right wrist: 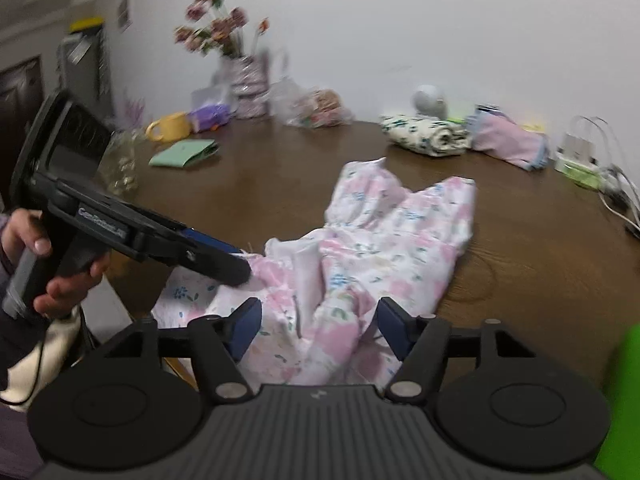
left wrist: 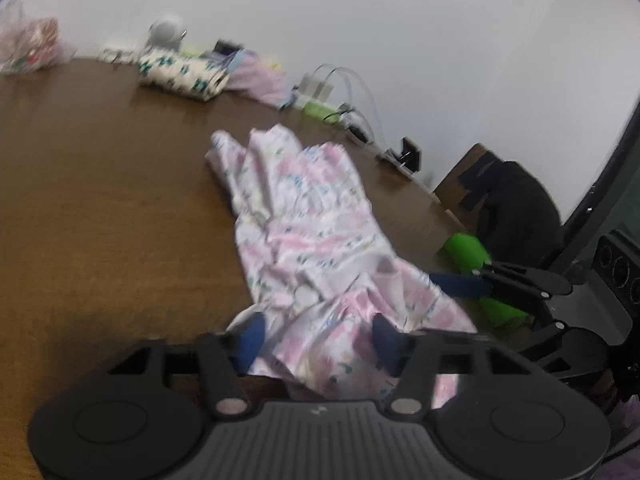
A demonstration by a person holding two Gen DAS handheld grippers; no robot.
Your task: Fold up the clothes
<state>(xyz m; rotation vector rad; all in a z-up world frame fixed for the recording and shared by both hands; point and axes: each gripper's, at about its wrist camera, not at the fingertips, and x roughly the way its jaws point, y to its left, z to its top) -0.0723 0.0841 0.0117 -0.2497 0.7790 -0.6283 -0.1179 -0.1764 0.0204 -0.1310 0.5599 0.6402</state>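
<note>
Grippers: left gripper (left wrist: 316, 338) and right gripper (right wrist: 318, 326) low over bench (right wrist: 280, 184) edge, jaws wide, gripping nothing; floral garment (right wrist: 376, 248) crumpled, pink-white, partly overhanging

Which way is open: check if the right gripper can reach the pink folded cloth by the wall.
Probably yes. The right gripper is open and free, and bare table lies between it and the pink folded cloth; only the floral garment sits beneath it.
</note>
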